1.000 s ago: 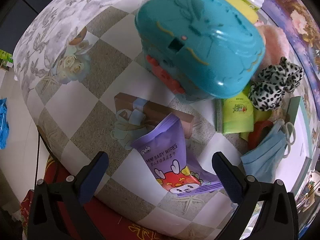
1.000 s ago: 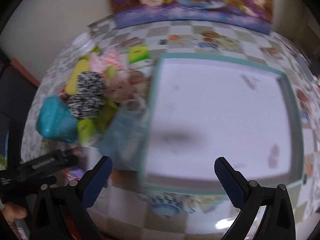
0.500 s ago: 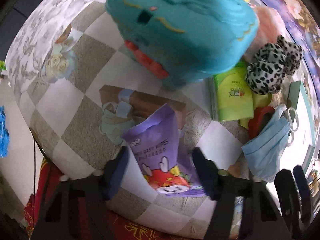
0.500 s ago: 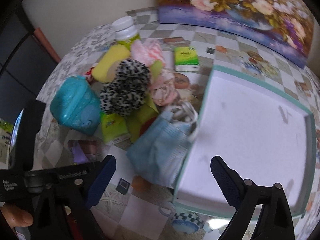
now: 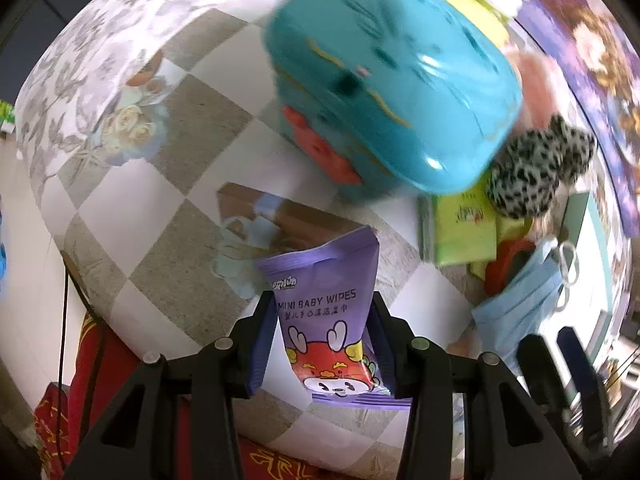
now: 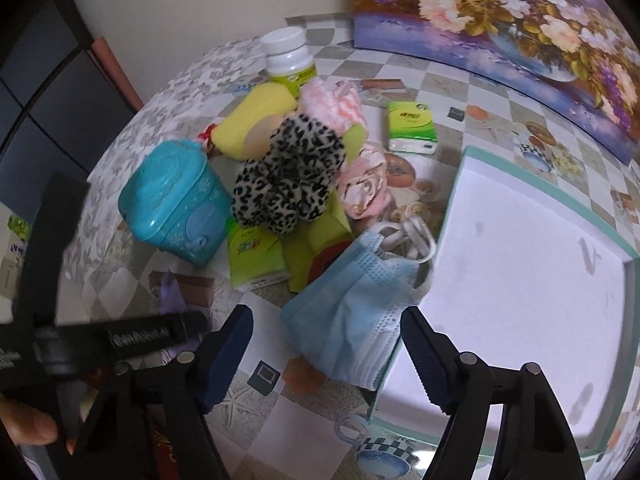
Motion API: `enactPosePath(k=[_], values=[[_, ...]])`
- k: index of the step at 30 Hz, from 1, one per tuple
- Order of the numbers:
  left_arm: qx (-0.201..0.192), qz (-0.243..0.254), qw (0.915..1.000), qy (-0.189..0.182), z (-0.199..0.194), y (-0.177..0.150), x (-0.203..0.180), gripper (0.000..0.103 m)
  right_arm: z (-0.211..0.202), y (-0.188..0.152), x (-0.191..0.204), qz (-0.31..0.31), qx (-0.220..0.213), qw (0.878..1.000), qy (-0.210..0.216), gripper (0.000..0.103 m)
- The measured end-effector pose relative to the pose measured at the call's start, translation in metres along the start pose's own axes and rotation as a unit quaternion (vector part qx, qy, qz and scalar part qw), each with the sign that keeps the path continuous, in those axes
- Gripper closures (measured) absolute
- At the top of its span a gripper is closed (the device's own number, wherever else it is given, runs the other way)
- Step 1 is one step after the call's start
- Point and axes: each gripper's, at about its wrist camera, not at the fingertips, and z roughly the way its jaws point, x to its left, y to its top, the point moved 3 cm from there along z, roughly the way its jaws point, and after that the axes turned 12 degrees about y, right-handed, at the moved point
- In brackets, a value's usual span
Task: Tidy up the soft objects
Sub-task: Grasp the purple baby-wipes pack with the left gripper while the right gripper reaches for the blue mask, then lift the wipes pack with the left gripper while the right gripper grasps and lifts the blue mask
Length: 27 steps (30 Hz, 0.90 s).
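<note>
Checkered tablecloth: teal box beyond wipes pack in left tool.

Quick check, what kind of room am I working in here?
Probably a home dining or living area: a table under a checkered floral tablecloth, a flower painting leaning at the back, and household clutter such as a face mask and tissue pack.

Two tissue packs, one mask
</note>
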Motion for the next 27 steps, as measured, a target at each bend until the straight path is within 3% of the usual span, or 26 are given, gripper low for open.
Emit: enactPosePath(k=[12,18,20,27], values=[[0.005,-0.019,0.9998,-0.010,0.008,0.011,0.027,0.056,0.035,-0.006,-0.001,0.005,0.047,0.999,-0.008,0.026],[0.006,-0.013,0.9998,-0.013,0.001,0.007,0.025,0.056,0.043,-0.006,0.006,-0.006,0.048,0.999,-0.020,0.027],[0.006,-0.013,0.9998,-0.013,0.002,0.006,0.024,0.056,0.046,-0.008,0.010,-0.012,0.054,0.998,-0.028,0.040],[0.005,-0.012,0.9999,-0.011,0.005,0.005,0.024,0.056,0.046,-0.010,0.006,-0.009,0.049,0.998,-0.037,0.061]])
